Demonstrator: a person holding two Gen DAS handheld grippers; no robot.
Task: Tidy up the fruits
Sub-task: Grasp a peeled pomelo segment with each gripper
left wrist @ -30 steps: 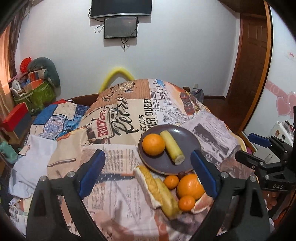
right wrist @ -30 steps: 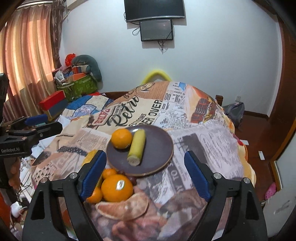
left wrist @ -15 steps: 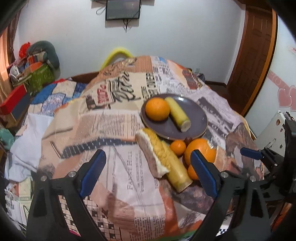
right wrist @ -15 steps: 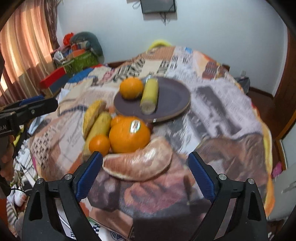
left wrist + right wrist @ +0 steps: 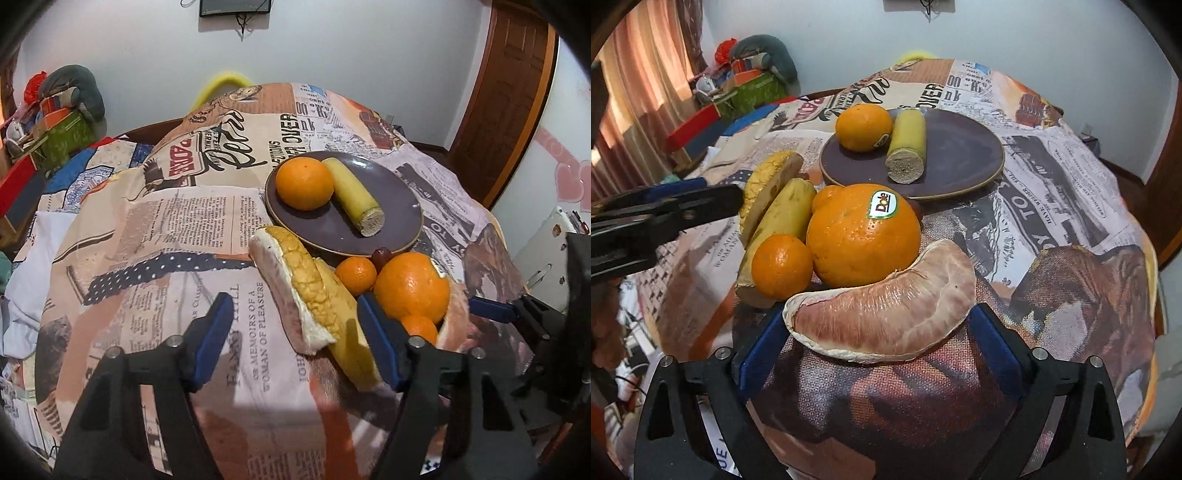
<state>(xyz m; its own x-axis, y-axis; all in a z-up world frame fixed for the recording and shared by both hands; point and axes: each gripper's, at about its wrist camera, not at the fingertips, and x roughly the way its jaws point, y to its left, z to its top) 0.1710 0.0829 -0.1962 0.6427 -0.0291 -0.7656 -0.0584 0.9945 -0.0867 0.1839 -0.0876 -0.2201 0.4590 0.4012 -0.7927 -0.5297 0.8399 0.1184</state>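
The left gripper point(image 5: 295, 339) straddles the near end of a peel-on pomelo wedge point(image 5: 295, 284), its jaws closing but the pads not seen pressing, and its right finger hides the end of a yellow banana piece point(image 5: 351, 354) lying behind the wedge. The right gripper point(image 5: 875, 347) stands wide with its jaws opening, a peeled pink pomelo segment point(image 5: 886, 317) between the blue pads; whether either pad touches it is hard to tell. Behind that segment sit a large stickered orange point(image 5: 862, 234), a small mandarin point(image 5: 781, 266) and, half hidden, a dark red fruit point(image 5: 380, 255); a second mandarin point(image 5: 356, 271) shows only from the left wrist. A brown plate point(image 5: 960, 147) farther back carries an orange point(image 5: 863, 127) and a cut yellow stalk point(image 5: 908, 146). Everything rests on a newspaper-print cloth point(image 5: 184, 221) over a rounded surface whose edges are cut off. Beyond stand a white wall, pink curtains point(image 5: 639, 74), a wooden door point(image 5: 509, 92) and a pile of boxes point(image 5: 746, 85).
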